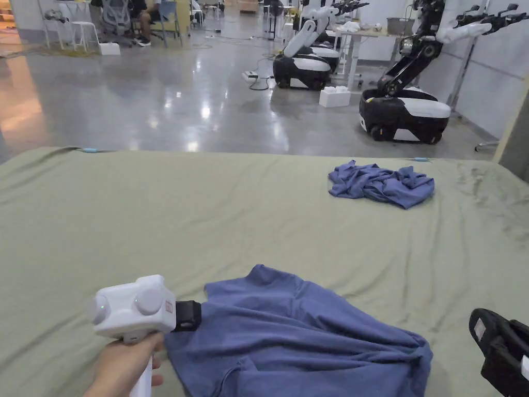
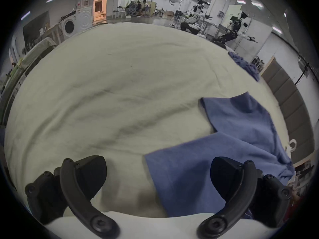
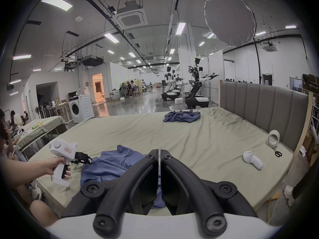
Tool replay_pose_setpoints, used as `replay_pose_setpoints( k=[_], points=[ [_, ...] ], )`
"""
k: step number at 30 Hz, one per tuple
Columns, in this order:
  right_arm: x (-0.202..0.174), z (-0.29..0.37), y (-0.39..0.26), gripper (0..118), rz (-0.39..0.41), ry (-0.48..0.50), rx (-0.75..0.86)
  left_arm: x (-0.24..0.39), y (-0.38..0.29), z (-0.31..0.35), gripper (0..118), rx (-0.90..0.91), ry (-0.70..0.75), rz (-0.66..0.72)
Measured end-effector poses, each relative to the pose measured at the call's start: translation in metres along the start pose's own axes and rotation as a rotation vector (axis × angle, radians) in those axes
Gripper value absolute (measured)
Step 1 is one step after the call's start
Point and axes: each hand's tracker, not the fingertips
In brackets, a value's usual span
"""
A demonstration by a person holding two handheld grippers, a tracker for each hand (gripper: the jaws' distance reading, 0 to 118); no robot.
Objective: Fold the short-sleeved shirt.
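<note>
A blue short-sleeved shirt (image 1: 299, 336) lies rumpled at the near edge of the green-sheeted bed (image 1: 206, 217), one sleeve pointing away and the right side bunched. A hand holds my white left gripper (image 1: 188, 315) at the shirt's left edge. In the left gripper view its jaws stand wide apart, my left gripper (image 2: 158, 170) is open, and the shirt's (image 2: 233, 139) hem reaches in between them, under the right jaw. My right gripper (image 3: 159, 156) is shut, its jaws meeting with nothing seen between the tips. In the head view my right gripper (image 1: 496, 346) hovers just right of the shirt.
A second blue garment (image 1: 382, 183) lies crumpled at the far right of the bed. A tape roll (image 3: 273, 137), scissors (image 3: 278, 154) and a white device (image 3: 252, 159) lie by the grey headboard (image 3: 259, 108). Wheeled robots (image 1: 403, 111) stand on the floor beyond.
</note>
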Motion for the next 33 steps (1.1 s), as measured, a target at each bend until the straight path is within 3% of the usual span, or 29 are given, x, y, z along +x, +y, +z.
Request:
replay_pose_setpoints(
  k=[6, 10, 11, 12, 13, 14, 18, 22, 26, 29, 31, 33],
  points=[
    [-0.002, -0.007, -0.005, 4, -0.004, 0.005, -0.024, 0.011, 0.003, -0.012, 118, -0.012, 0.041, -0.114],
    [0.0, -0.01, -0.007, 4, -0.015, 0.005, -0.031, 0.017, -0.001, -0.002, 105, 0.051, 0.024, -0.159],
    [-0.001, -0.011, -0.007, 4, -0.013, 0.004, -0.032, 0.017, 0.001, 0.004, 92, 0.076, 0.014, -0.194],
    [-0.001, -0.011, -0.008, 4, -0.011, 0.004, -0.033, 0.017, 0.003, 0.012, 65, 0.122, 0.02, -0.194],
    [-0.001, -0.011, -0.007, 4, -0.011, 0.006, -0.035, 0.016, 0.005, 0.017, 1, 0.128, -0.025, -0.166],
    [-0.001, -0.011, -0.008, 4, -0.014, 0.008, -0.034, 0.015, 0.001, 0.024, 1, 0.134, -0.022, -0.104],
    [-0.002, -0.012, -0.008, 4, -0.017, 0.009, -0.032, 0.02, -0.001, 0.027, 1, 0.099, -0.053, -0.164],
    [-0.005, -0.012, -0.006, 4, -0.017, 0.017, -0.033, 0.007, 0.0, 0.045, 1, 0.177, -0.133, -0.085],
    [-0.011, -0.018, 0.0, 4, 0.009, 0.045, -0.044, -0.004, 0.0, 0.073, 1, 0.238, -0.117, -0.152],
    [-0.019, -0.035, 0.01, 4, 0.06, 0.1, -0.057, -0.017, -0.01, 0.09, 1, 0.255, -0.164, -0.103],
    [-0.025, -0.053, 0.022, 7, 0.062, 0.142, -0.058, -0.02, -0.016, 0.103, 1, 0.292, -0.102, -0.188],
    [-0.032, -0.081, 0.035, 11, 0.044, 0.229, -0.103, -0.03, -0.027, 0.112, 1, 0.299, -0.16, -0.123]
  ],
)
